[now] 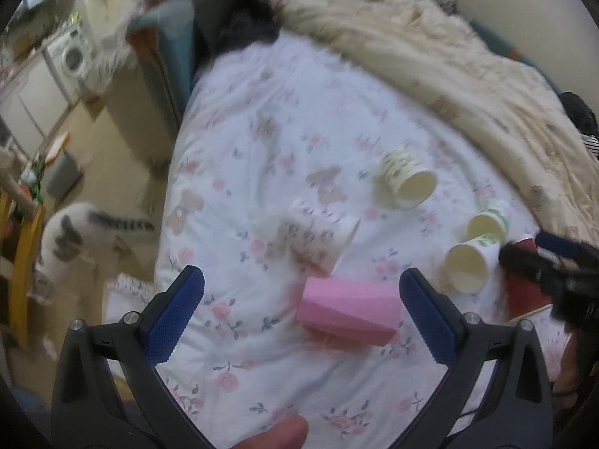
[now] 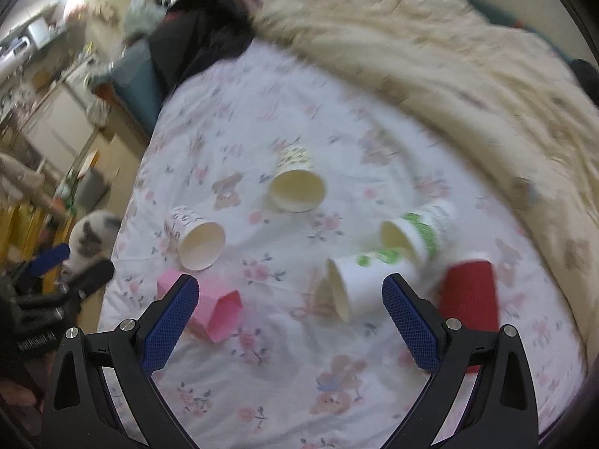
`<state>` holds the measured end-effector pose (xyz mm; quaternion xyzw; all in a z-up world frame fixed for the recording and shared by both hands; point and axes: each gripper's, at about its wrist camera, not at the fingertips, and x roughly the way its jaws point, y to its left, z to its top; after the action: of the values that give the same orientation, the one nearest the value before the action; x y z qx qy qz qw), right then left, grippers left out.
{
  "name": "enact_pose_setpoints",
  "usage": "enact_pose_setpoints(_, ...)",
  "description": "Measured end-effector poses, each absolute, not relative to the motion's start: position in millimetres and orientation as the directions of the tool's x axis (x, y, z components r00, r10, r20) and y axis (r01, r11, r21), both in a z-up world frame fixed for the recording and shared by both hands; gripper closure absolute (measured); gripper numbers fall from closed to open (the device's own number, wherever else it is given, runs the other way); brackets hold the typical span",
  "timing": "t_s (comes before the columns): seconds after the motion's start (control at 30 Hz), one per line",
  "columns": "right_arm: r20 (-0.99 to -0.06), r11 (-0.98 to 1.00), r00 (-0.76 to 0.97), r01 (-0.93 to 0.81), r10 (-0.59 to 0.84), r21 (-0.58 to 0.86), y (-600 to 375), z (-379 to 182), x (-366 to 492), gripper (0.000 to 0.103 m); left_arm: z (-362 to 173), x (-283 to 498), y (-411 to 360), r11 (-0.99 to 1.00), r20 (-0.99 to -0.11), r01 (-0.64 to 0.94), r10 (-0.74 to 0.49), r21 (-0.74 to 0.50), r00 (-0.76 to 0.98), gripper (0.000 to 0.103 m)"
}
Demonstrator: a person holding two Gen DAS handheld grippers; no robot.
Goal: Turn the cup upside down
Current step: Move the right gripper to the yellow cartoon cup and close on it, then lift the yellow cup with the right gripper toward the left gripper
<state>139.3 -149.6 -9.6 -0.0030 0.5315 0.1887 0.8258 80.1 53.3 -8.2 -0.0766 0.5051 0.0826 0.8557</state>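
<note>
Several paper cups lie on their sides on a floral bedsheet [image 2: 284,355]. A pink cup [image 1: 348,308] lies between the open fingers of my left gripper [image 1: 301,312], untouched; it also shows in the right wrist view [image 2: 219,312]. My right gripper [image 2: 290,321] is open, with a white cup with green print [image 2: 368,280] lying just ahead between its fingers. A red cup [image 2: 470,292] lies to its right. A second green-print cup [image 2: 415,234], a yellow-patterned cup [image 2: 297,181] and a dark-patterned cup [image 2: 194,237] lie farther out.
A cream fluffy blanket [image 2: 430,60] covers the far right of the bed. Dark clothing [image 2: 202,33] lies at the head. A white and grey cat [image 1: 71,235] stands on the floor left of the bed. The right gripper appears in the left wrist view [image 1: 550,265].
</note>
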Motion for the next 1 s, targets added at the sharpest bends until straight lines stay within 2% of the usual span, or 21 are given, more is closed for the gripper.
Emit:
enact_pose_setpoints(0.4, -0.958, 0.936, 0.185, -0.318, 0.221, 0.155, -94.7, -73.3, 265.4, 0.002, -45.0, 123.9, 75.0, 0.958, -0.937, -0.277, 0.031, -0.071, 0.348, 0.0)
enact_pose_setpoints(0.6, -0.981, 0.948, 0.13, -0.301, 0.146, 0.102, -83.8, -116.1, 299.8, 0.002, -57.9, 130.5, 79.4, 0.957, -0.948, -0.284, 0.032, -0.062, 0.315, 0.0)
enact_pose_setpoints(0.73, -0.983, 0.953, 0.107, -0.28, 0.147, 0.113, -88.4, -129.8, 306.4, 0.004, -62.5, 130.4, 79.8, 0.954, -0.953, -0.292, 0.026, -0.066, 0.302, 0.0)
enact_pose_setpoints(0.77, -0.983, 0.953, 0.109, -0.28, 0.15, 0.115, -89.5, -130.8, 307.3, 0.011, -62.4, 130.6, 79.1, 0.955, -0.952, -0.291, 0.033, -0.059, 0.303, 0.0)
enact_pose_setpoints(0.8, -0.983, 0.952, 0.108, -0.283, 0.15, 0.114, -90.7, -131.8, 308.1, 0.023, -62.0, 130.3, 78.6, 0.955, -0.952, -0.291, 0.042, -0.051, 0.304, 0.0)
enact_pose_setpoints(0.83, -0.984, 0.953, 0.105, -0.284, 0.145, 0.11, -91.8, -132.5, 308.2, 0.03, -61.6, 129.4, 78.3, 0.955, -0.951, -0.291, 0.047, -0.046, 0.307, 0.0)
enact_pose_setpoints(1.0, -0.979, 0.95, 0.127, -0.289, 0.159, 0.117, -101.1, -119.3, 300.6, 0.033, -56.4, 120.5, 79.9, 0.953, -0.944, -0.303, 0.077, -0.025, 0.322, 0.0)
